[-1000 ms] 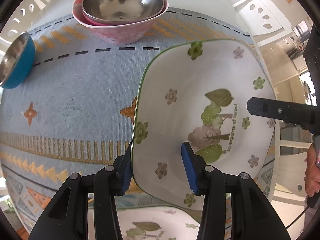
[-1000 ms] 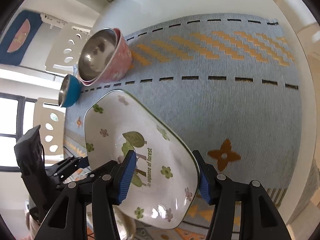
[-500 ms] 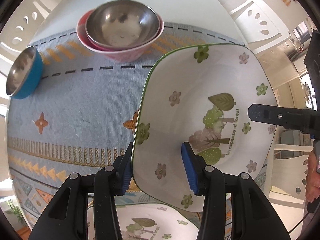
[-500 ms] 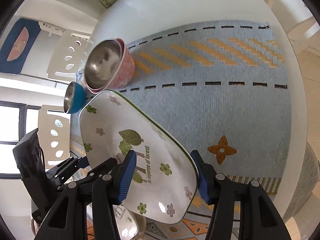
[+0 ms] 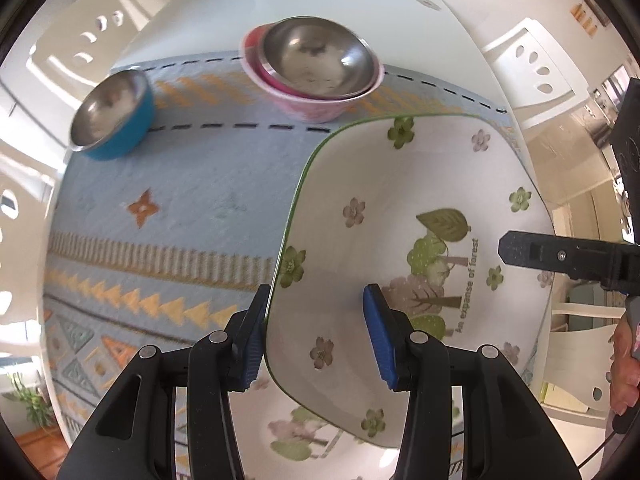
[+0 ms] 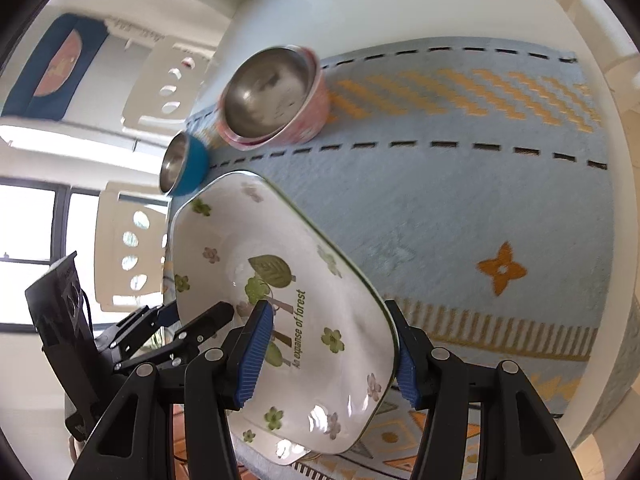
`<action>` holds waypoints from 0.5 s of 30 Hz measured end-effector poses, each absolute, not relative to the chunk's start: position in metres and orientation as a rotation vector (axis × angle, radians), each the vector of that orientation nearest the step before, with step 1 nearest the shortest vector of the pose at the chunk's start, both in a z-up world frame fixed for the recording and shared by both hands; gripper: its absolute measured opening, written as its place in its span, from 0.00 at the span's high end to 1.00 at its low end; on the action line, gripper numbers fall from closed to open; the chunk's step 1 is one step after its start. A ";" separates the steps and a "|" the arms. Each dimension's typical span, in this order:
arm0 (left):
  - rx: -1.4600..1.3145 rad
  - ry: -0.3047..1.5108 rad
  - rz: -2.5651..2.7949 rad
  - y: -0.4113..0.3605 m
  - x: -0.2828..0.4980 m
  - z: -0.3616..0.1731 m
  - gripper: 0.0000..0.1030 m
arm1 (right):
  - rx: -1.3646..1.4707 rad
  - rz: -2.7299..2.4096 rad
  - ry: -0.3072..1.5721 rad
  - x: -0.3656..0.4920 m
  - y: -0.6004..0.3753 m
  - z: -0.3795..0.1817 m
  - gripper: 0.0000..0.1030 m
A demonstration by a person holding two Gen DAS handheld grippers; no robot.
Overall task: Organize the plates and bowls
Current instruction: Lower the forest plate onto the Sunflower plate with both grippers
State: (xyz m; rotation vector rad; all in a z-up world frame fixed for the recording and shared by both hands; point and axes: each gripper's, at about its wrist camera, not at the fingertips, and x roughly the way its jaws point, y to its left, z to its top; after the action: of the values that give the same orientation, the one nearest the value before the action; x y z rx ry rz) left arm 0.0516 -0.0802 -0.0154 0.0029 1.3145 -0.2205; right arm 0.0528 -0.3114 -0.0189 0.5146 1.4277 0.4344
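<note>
The square white plate [image 5: 400, 216], green-rimmed with flowers, trees and "An expanse of forest", hung between both grippers: left gripper [image 5: 320, 332] and right gripper [image 6: 332, 356] each clamped one edge.

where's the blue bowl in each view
Left wrist: the blue bowl sits upper left on the mat, left of the pink bowl.
Right wrist: blue bowl is left of centre, just beyond the far corner of the held floral plate.
Shared landmark: the steel bowl nested in the pink bowl.
</note>
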 end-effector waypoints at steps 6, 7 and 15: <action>-0.028 1.332 -0.163 -0.052 0.026 -0.024 0.59 | 0.486 0.480 1.467 0.035 -0.280 -0.027 0.47; -0.035 1.337 -0.157 -0.047 0.022 -0.025 0.59 | 0.484 0.491 1.477 0.030 -0.273 -0.030 0.47; -0.128 1.381 -0.102 -0.012 -0.028 -0.045 0.59 | 0.442 0.544 1.539 0.001 -0.234 -0.050 0.47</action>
State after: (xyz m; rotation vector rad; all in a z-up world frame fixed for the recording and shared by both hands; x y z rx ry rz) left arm -0.0283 -0.0121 -0.0447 -0.1275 1.3813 -0.1025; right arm 0.0013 -0.2342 -0.0496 0.4417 1.5391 0.5445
